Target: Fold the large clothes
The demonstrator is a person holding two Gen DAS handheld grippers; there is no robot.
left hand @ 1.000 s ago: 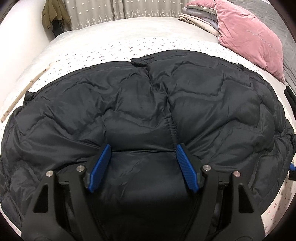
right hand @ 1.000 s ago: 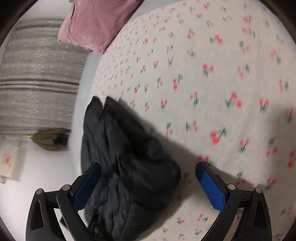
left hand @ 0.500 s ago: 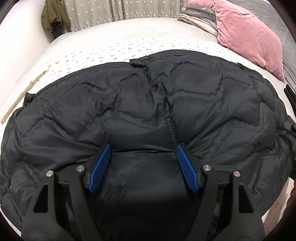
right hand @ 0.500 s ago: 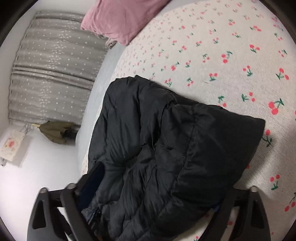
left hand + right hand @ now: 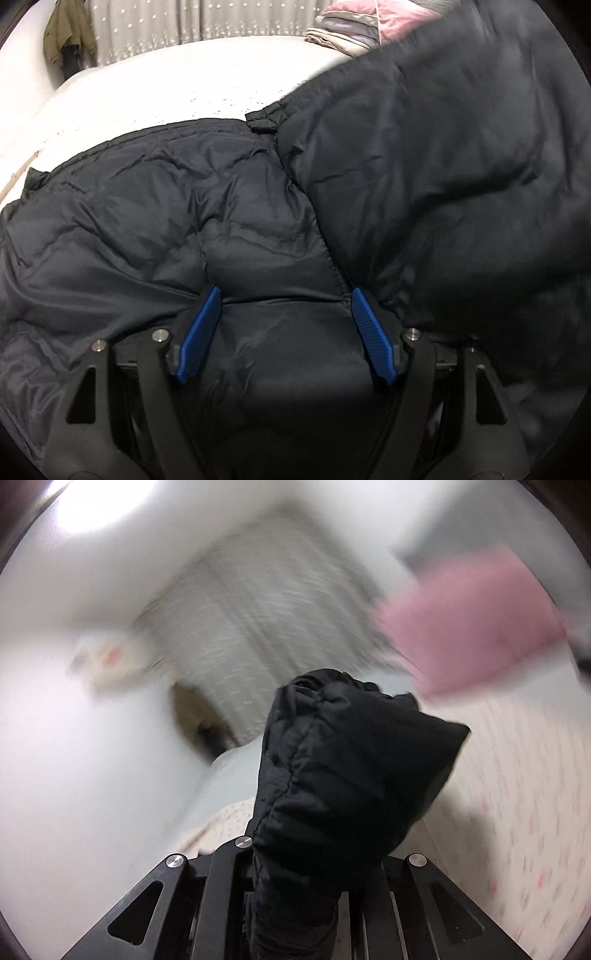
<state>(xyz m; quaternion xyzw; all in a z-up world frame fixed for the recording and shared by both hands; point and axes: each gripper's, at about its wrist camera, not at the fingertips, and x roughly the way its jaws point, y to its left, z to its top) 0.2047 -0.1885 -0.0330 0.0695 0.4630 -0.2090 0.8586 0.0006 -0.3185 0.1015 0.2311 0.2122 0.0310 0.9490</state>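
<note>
**A:** Your left gripper [image 5: 284, 306] has its jaws spread wide, both blue pads [image 5: 201, 332] pressed down on the black puffer jacket [image 5: 147, 229] with nothing pinched between them. What's your right one doing?

**B:** Your right gripper [image 5: 317, 853] has its jaws clamped tight on a bunched fold of that jacket [image 5: 343, 775]; the fabric sticks up past the jaws and hides the pads completely.

**A:** Yep, from the left wrist view one side of the jacket is lifted off the bed [image 5: 166, 85] and hangs over the flat half, blurry. The rest lies spread on the bed, seam running right up from your left jaws.

**B:** Beyond the jacket there's a pink pillow [image 5: 469, 620] at the bed's far corner, a stack of folded linens [image 5: 343, 31] beside it, grey curtains [image 5: 199, 18] behind. Right view's heavily smeared, can't tell much more.
</note>
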